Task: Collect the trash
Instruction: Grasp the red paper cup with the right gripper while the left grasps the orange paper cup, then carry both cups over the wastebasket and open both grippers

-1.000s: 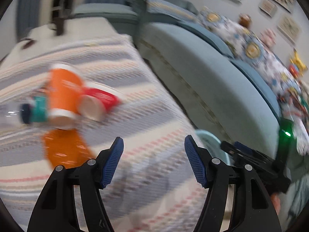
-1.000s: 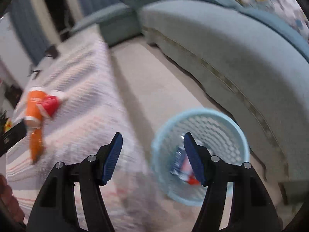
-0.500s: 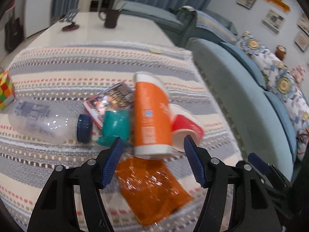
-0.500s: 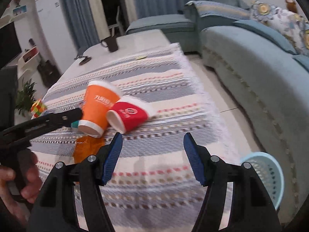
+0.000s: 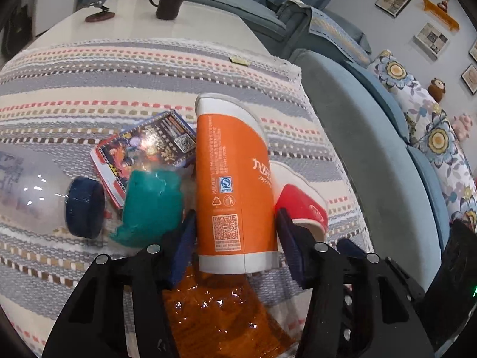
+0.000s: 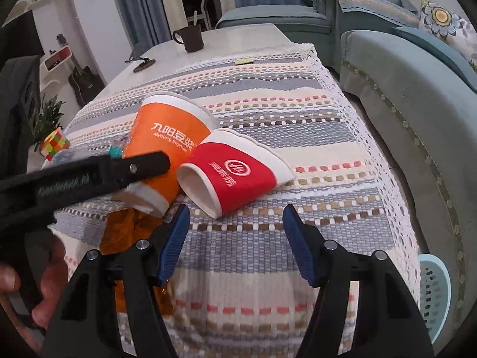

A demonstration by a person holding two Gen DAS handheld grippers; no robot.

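L gripper [image 5: 235,238] angles down over the striped tablecloth [image 5: 119,89], jaws closing w/ the toppled orange paper cup [image 5: 235,179] between them; pads beside its sides, contact unclear. R gripper [image 6: 235,232] also tilts down, jaws closing on nothing, the red paper cup [image 6: 235,176] lying just ahead. Orange wrapper [image 5: 220,307] under the L jaws; capped bottle [image 5: 38,191], teal scrap [image 5: 152,203] & printed packet [image 5: 146,146] alongside. Blue sofa [image 6: 411,113] right, light-blue basket [image 6: 433,295] on floor. Vs. half a sec ago: both grippers nearer the cups, basket mostly out of frame.
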